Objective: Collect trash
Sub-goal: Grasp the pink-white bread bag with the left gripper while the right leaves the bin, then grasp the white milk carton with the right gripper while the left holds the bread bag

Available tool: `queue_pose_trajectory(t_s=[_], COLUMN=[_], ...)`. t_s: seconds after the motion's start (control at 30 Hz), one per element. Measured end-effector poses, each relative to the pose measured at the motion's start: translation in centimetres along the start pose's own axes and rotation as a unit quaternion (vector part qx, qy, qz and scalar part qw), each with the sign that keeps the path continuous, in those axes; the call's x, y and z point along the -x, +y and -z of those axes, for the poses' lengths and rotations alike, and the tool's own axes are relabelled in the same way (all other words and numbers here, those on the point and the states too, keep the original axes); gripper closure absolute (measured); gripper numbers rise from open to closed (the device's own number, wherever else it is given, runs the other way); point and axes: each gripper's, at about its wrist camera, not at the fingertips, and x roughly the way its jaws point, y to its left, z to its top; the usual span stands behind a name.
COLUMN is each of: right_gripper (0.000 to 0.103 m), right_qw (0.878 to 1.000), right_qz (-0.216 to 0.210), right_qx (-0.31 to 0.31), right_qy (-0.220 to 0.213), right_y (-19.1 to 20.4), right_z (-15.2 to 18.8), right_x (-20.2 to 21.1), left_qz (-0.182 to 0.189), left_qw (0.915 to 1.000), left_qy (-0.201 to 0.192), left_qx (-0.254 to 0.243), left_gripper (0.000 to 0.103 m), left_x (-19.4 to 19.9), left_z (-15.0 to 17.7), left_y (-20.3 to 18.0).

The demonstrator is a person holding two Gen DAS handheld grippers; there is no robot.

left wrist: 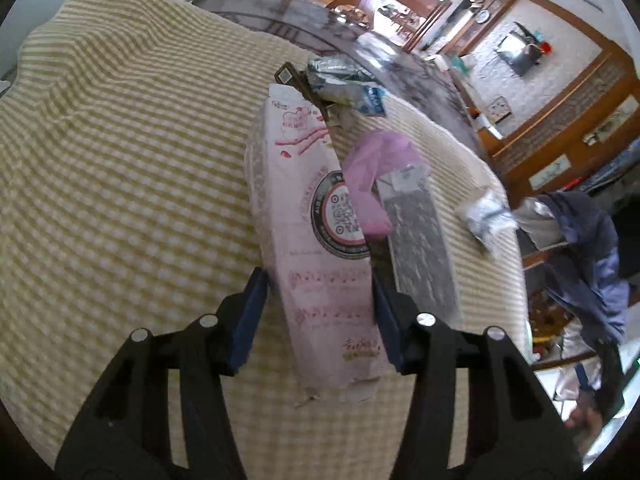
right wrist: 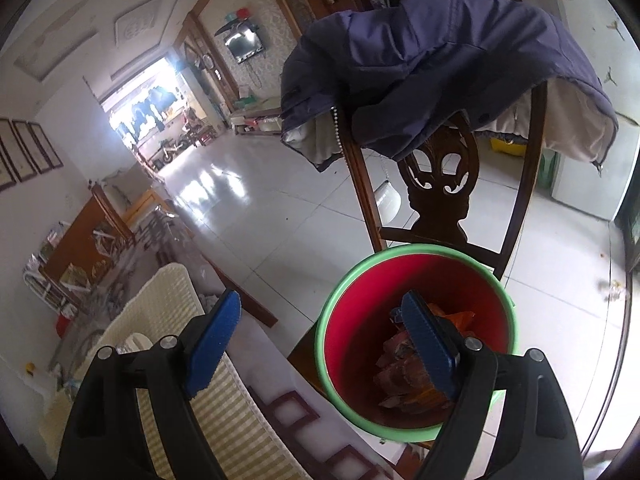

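Gripping the white-pink packet [left wrist: 320, 248] near its lower end, left gripper [left wrist: 320, 304] pads touch both edges. QR code in round seal; script unreadable. Packet lies on checked cloth [left wrist: 120, 160]. Right gripper [right wrist: 320, 340] agape, empty, above red bin [right wrist: 360, 320] holding wrappers.

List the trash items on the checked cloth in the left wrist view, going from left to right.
White printed wrapper between the left claw → pink plastic piece → grey foil packet → crumpled white scrap.

L wrist cam looks steeply down, close over checked tablecloth [left wrist: 120, 160]; R cam faces bin [right wrist: 416, 336], chair [right wrist: 440, 184]; both catch jacket [right wrist: 440, 64].
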Motion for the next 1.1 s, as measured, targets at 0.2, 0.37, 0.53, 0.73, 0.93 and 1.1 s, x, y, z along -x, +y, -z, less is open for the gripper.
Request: queue_pose_trajectory(t_s=[0.2, 0.37, 0.53, 0.73, 0.93, 1.1], right_gripper=[0.022, 0.022, 0.020, 0.020, 0.020, 0.020], right_qw=[1.000, 0.999, 0.997, 0.987, 0.967, 0.953], right_qz=[0.002, 0.005, 0.022, 0.035, 0.003, -0.095], right_qx=[0.027, 0.044, 0.078, 0.154, 0.256, 0.272], right_qy=[0.006, 0.003, -0.012, -0.012, -0.005, 0.091], right_y=[1.0, 1.7, 2.9, 5.9, 11.5, 18.1], right_z=[0.3, 0.6, 1.1, 2.8, 6.0, 9.4], right_x=[-0.1, 0.1, 0.6, 0.1, 0.3, -0.9], left_qz=[0.013, 0.004, 0.011, 0.022, 0.042, 0.052], left_qw=[0.9999, 0.9999, 0.9998, 0.9997, 0.9991, 0.9986], left_qy=[-0.001, -0.001, -0.004, -0.004, -0.004, -0.008], left_qx=[0.005, -0.009, -0.016, -0.008, -0.001, 0.002], left_gripper=[0.053, 0.052, 0.049, 0.044, 0.057, 0.057], left_x=[4.9, 5.2, 4.3, 3.7, 3.8, 4.0], left_z=[3.6, 5.1, 5.1, 5.2, 5.1, 4.8], left_y=[1.8, 1.7, 1.6, 2.8, 3.0, 3.1])
